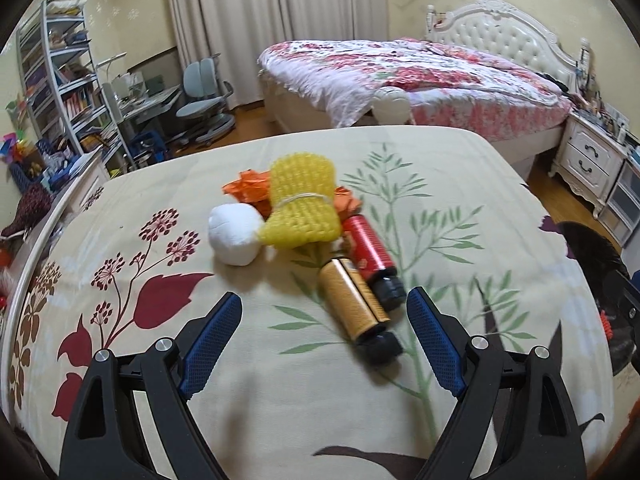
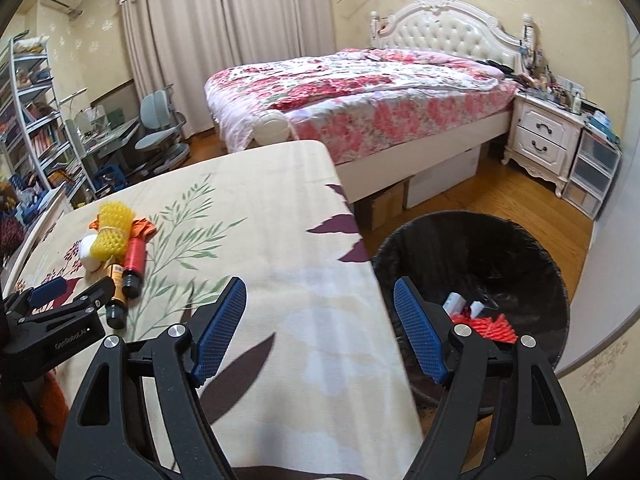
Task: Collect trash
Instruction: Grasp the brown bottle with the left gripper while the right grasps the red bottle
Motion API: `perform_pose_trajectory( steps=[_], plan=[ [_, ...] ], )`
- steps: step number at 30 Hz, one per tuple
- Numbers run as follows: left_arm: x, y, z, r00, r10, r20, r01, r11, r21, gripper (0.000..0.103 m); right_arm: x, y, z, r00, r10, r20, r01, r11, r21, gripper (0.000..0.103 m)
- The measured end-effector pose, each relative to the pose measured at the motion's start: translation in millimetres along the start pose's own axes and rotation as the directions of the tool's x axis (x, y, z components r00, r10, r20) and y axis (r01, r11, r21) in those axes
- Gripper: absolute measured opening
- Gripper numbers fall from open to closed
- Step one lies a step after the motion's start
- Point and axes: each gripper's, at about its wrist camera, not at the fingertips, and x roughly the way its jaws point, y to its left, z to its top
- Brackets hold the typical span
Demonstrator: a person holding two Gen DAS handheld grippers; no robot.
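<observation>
Trash pile (image 1: pixel 304 236) on floral cloth (image 1: pixel 460 208), bin (image 2: pixel 472 236) beside (black-lined), bed (image 2: pixel 360 92) behind

Left gripper (image 1: pixel 325 300): jaws stood wide apart, nothing between the pads, angled downward.
Left fingers (image 1: pixel 208 344): blue textured pads on black arms, both clear of contact.
Left gripper from the right wrist view (image 2: pixel 68 290): seen at the left edge, black body, one blue pad showing.
Right gripper (image 2: pixel 320 286): jaws stood wide apart and empty, tilted downward.
Right fingers (image 2: pixel 418 332): blue textured pads on black arms, touching nothing.
</observation>
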Motion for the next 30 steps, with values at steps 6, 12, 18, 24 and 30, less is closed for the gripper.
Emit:
perform_pose_trajectory(
  steps=[6,12,18,24,30],
  plan=[
    [8.8,9.2,-0.6,0.999,-0.015,-0.03,0.015,1.0,-0.017,0.081,6.1,15.9,-1.1,1.0,0.024,-0.013,-0.024,0.999,-0.024,0.075],
    [19.8,9.6,-3.2,0.997,-0.038,-0.068,0.037,0.999,-0.015,0.068,12.5,23.8,-2.9,0.999,0.04,-0.03,-0.041,0.999,-0.035,0.075],
    [24.6,11.2,-9.3,0.992,-0.08,-0.1,0.078,0.997,-0.022,0.049,16.8,31.8,-3.4,0.998,0.055,-0.04,-0.057,0.997,-0.049,0.075],
    [21.0,15.0,-12.4,0.993,-0.085,-0.078,0.087,0.996,0.018,0.027,21.5,44.8,-0.1,0.996,0.075,-0.046,-0.078,0.994,-0.072,0.075],
    [17.2,28.4,-14.6,0.992,-0.103,-0.077,0.103,0.995,0.004,0.027,28.0,67.4,3.5,0.993,0.101,-0.055,-0.107,0.988,-0.111,0.075]
  ],
)
